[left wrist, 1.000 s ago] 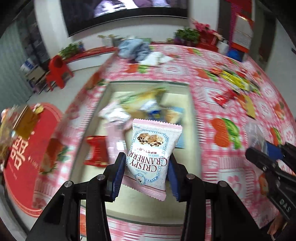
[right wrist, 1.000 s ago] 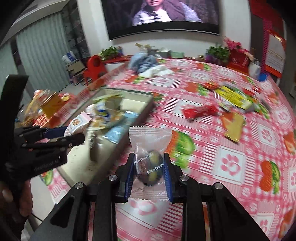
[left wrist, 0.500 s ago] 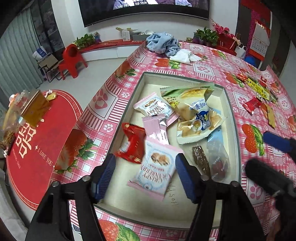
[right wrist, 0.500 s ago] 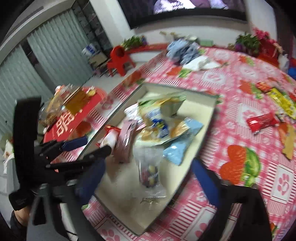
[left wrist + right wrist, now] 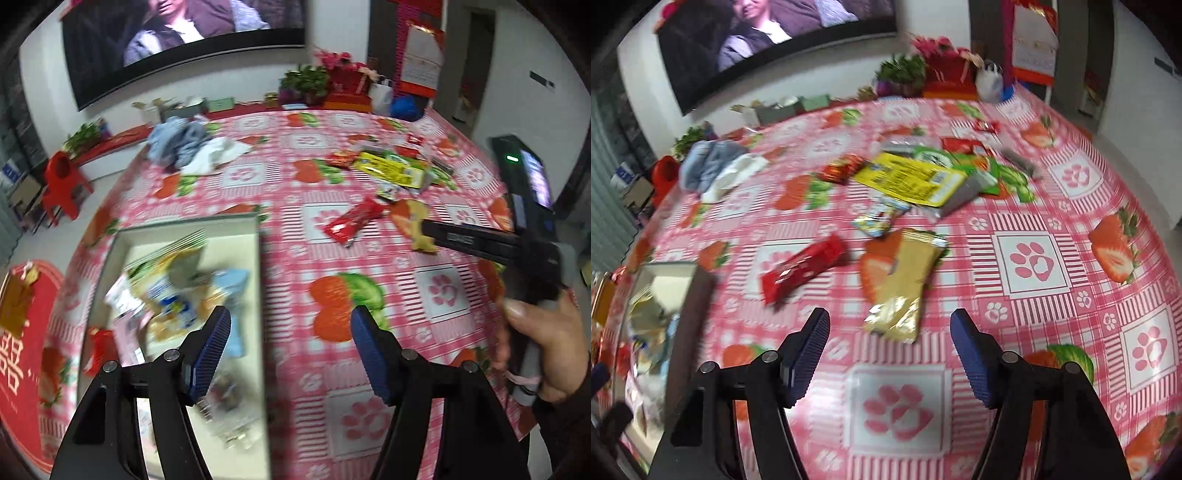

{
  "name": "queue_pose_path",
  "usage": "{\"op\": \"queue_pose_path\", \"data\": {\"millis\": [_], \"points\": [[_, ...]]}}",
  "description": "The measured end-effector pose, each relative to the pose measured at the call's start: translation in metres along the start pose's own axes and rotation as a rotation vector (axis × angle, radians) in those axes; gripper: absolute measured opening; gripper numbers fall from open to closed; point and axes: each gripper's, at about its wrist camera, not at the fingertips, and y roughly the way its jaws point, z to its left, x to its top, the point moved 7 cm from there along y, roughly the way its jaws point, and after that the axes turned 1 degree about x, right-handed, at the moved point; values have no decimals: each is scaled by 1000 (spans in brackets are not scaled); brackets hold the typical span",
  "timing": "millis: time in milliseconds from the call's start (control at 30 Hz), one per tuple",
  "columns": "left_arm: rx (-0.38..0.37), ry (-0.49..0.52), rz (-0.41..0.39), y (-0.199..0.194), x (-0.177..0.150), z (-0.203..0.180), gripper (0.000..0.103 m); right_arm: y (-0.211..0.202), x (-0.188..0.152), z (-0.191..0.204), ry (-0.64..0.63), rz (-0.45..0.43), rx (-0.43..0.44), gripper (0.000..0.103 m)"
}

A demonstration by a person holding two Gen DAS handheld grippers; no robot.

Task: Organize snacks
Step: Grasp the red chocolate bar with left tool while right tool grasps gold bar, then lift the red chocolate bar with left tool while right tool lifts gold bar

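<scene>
My left gripper [image 5: 290,328] is open and empty, above the right wall of the shallow tray [image 5: 258,280]. The tray holds several blurred snack packets [image 5: 173,295]. My right gripper [image 5: 890,330] is open and empty, just in front of a gold packet [image 5: 905,284] on the tablecloth. A red packet [image 5: 805,267] lies left of it; it also shows in the left wrist view [image 5: 356,219]. A yellow packet [image 5: 912,179] and green wrappers [image 5: 993,170] lie farther back. The tray's corner [image 5: 698,291] shows at the left of the right wrist view.
A round table with a pink strawberry-and-paw cloth [image 5: 1027,258] carries everything. Blue and white cloths [image 5: 192,147] lie at its far left. The right gripper's body and the hand holding it [image 5: 532,314] show at the right of the left wrist view. Plants and red boxes [image 5: 332,81] stand behind.
Both grippers let go of their packets into the tray, then swung right, away from the tray toward the loose snacks on the cloth. Both are now open and empty.
</scene>
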Motion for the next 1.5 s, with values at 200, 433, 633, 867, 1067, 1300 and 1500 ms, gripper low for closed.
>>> {"op": "queue_pose_path", "data": {"millis": [200, 433, 633, 867, 1067, 1300, 1500], "points": [[-17, 8, 50, 35, 24, -23, 71, 56, 14, 0, -33, 87, -91, 68], [18, 33, 52, 87, 63, -39, 71, 46, 2, -4, -114, 24, -46, 28], [-19, 158, 118, 139, 81, -80, 74, 0, -50, -44, -76, -17, 15, 28], [-67, 184, 195, 172, 77, -95, 23, -20, -78, -57, -84, -68, 24, 28], [-63, 140, 166, 140, 29, -89, 23, -22, -78, -59, -62, -82, 50, 28], [-84, 55, 119, 81, -40, -84, 23, -25, -82, -55, -50, -66, 46, 28], [-52, -3, 39, 63, -58, -78, 23, -37, -107, -31, -67, -39, 62, 28]]}}
